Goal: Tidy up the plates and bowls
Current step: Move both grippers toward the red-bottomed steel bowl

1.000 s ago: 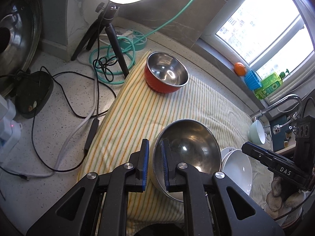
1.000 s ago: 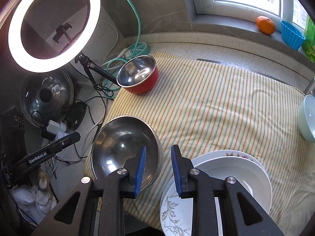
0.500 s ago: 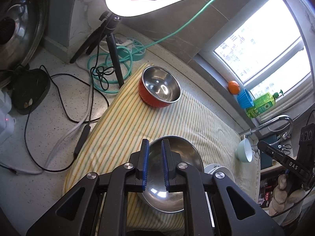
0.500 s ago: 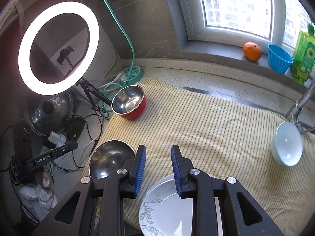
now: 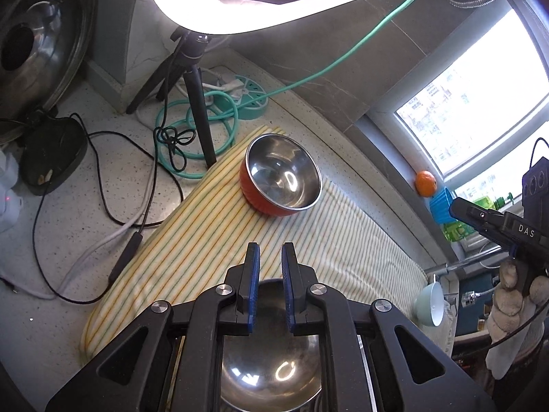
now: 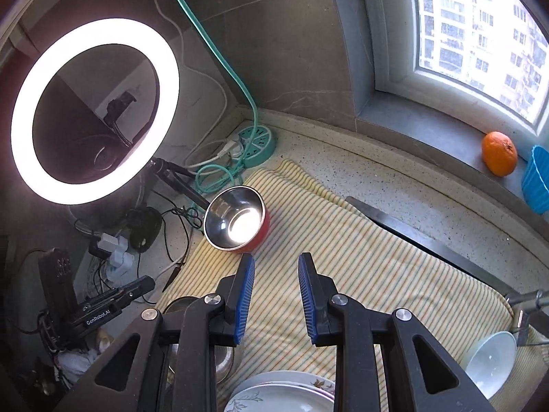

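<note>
A red bowl (image 5: pixel 281 178) (image 6: pixel 236 219) with a steel inside stands at the far left corner of the striped cloth (image 5: pixel 206 240) (image 6: pixel 377 274). A plain steel bowl (image 5: pixel 271 370) (image 6: pixel 180 304) rests at the cloth's near edge, mostly hidden under my left gripper (image 5: pixel 270 245), which hangs above it, shut and holding nothing. My right gripper (image 6: pixel 276 256) is open and empty, high over the cloth. Stacked white plates (image 6: pixel 284 391) lie below it. A pale bowl (image 5: pixel 430 305) (image 6: pixel 490 364) sits at the cloth's right end. Each gripper shows in the other view, left gripper (image 6: pixel 144 286) and right gripper (image 5: pixel 459 207), the right one in a gloved hand (image 5: pixel 507 285).
A lit ring light (image 6: pixel 92 110) on a tripod (image 5: pixel 192 79) stands left of the cloth amid cables (image 5: pixel 103 189) and a teal power strip (image 6: pixel 257 140). A pot lid (image 5: pixel 31 37) leans far left. An orange (image 6: pixel 499 152) and blue cup (image 6: pixel 537 178) sit on the windowsill; a tap (image 6: pixel 525 297) is at right.
Both grippers have pulled up and back from the dishes. The steel bowl has slid under the left gripper's fingers and the plates to the right view's bottom edge. Neither jaw opening has changed.
</note>
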